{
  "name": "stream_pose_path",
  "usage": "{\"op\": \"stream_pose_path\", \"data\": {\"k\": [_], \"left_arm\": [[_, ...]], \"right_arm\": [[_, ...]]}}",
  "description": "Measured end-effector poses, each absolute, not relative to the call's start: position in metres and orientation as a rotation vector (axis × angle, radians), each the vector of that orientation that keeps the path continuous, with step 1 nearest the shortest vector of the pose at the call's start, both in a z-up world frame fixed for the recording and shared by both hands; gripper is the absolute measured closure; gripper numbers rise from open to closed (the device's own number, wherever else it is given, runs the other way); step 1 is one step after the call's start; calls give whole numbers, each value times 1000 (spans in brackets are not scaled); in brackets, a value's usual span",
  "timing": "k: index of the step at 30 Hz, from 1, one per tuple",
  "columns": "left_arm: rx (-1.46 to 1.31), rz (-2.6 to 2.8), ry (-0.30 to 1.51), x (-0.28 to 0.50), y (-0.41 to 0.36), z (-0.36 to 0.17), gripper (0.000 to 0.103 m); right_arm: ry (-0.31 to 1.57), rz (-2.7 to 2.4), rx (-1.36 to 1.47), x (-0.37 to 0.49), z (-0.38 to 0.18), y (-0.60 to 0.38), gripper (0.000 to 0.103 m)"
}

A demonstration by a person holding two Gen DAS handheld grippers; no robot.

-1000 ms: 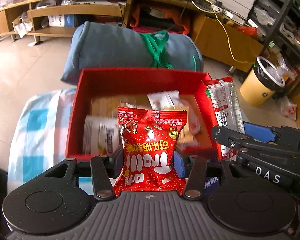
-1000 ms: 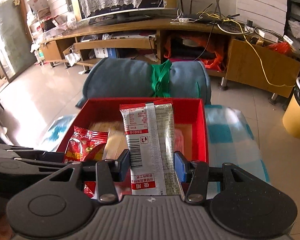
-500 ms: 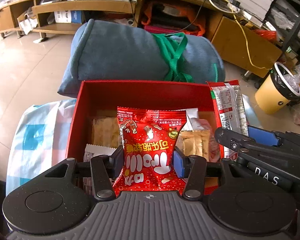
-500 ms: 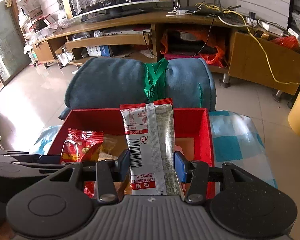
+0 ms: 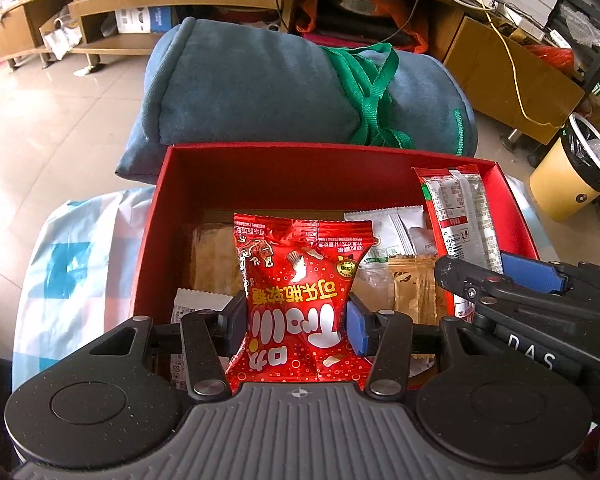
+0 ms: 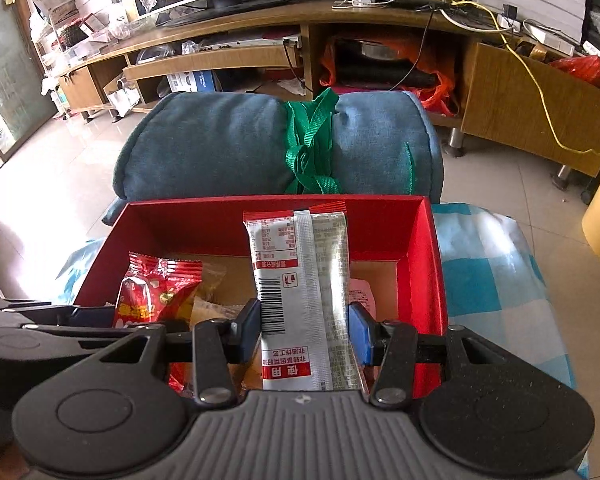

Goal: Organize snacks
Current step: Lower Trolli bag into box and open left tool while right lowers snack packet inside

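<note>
Left tool [image 5: 296, 322] pinches a crinkly red foil snack bag [image 5: 300, 292]; right tool [image 6: 304, 326] grips a long silver-and-red sachet [image 6: 304, 296] over the red cardboard box [image 5: 300, 160]. Both look light, soft, slippery; best held mid-body.

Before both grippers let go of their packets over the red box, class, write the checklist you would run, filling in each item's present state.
1. Left gripper clamps the red candy packet: ok.
2. Right gripper clamps the white sachet: ok.
3. Both packets are over the red box: ok.
4. Free floor space in the box beneath each packet: cannot tell.
5. The grippers are apart, not touching: ok.
</note>
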State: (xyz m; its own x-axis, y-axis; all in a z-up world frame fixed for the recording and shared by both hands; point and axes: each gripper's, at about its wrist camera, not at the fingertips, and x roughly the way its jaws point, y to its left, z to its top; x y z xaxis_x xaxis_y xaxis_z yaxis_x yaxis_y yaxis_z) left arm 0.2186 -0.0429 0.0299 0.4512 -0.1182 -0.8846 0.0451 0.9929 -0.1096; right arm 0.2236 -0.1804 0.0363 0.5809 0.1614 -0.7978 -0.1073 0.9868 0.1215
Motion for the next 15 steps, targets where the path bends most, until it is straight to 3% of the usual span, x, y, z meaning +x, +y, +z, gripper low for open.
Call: {"op": "stream_pose_path", "data": {"k": [15], "left_arm": [[-30, -88, 1084, 219, -48, 25, 44]], "right_arm": [[967, 144, 81, 226, 26, -183, 60]]}}
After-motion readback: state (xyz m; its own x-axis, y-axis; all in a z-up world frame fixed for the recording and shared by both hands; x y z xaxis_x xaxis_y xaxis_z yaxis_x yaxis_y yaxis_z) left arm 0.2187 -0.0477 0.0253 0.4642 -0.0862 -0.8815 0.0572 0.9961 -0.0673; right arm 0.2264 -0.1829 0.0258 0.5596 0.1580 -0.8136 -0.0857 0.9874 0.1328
